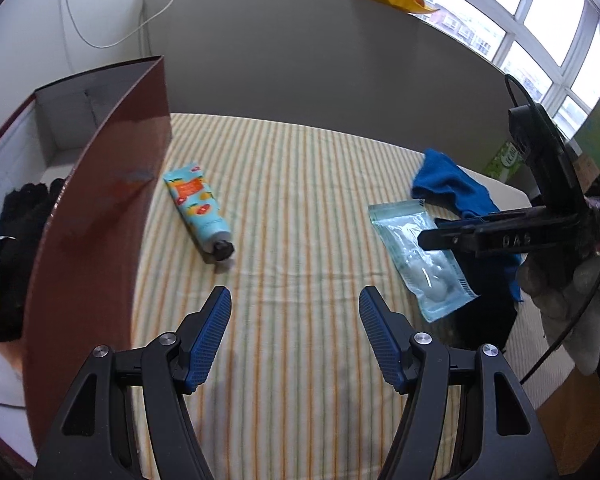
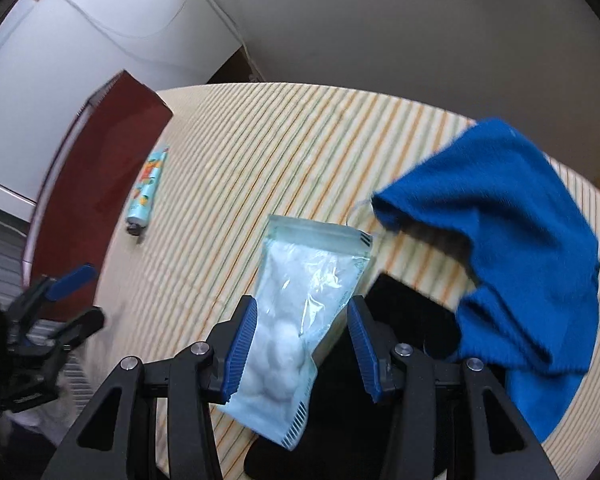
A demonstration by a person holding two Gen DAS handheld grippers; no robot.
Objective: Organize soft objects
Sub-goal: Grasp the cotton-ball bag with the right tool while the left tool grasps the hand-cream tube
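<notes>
- Striped yellow-and-green cloth-covered worktop (image 1: 300, 200): bare middle gives open room; right edge lies close behind the items there.
- Tall brown cardboard box (image 1: 100, 208): at the left edge, open-topped, dark soft items inside; its wall could catch a carried item.
- Crumpled blue knit cloth (image 2: 500, 240): near the right edge, just beside the bag.
- Clear plastic bag of white cotton balls (image 2: 300, 312): between the right gripper (image 2: 302, 344) pads, which appear to touch its sides; the slick film may slip.
- Left gripper (image 1: 296, 336): wide, empty.

Tube (image 1: 198, 208) beside box (image 1: 100, 200); cotton-ball bag (image 1: 418, 254) just beside cloth (image 1: 448, 184).
</notes>
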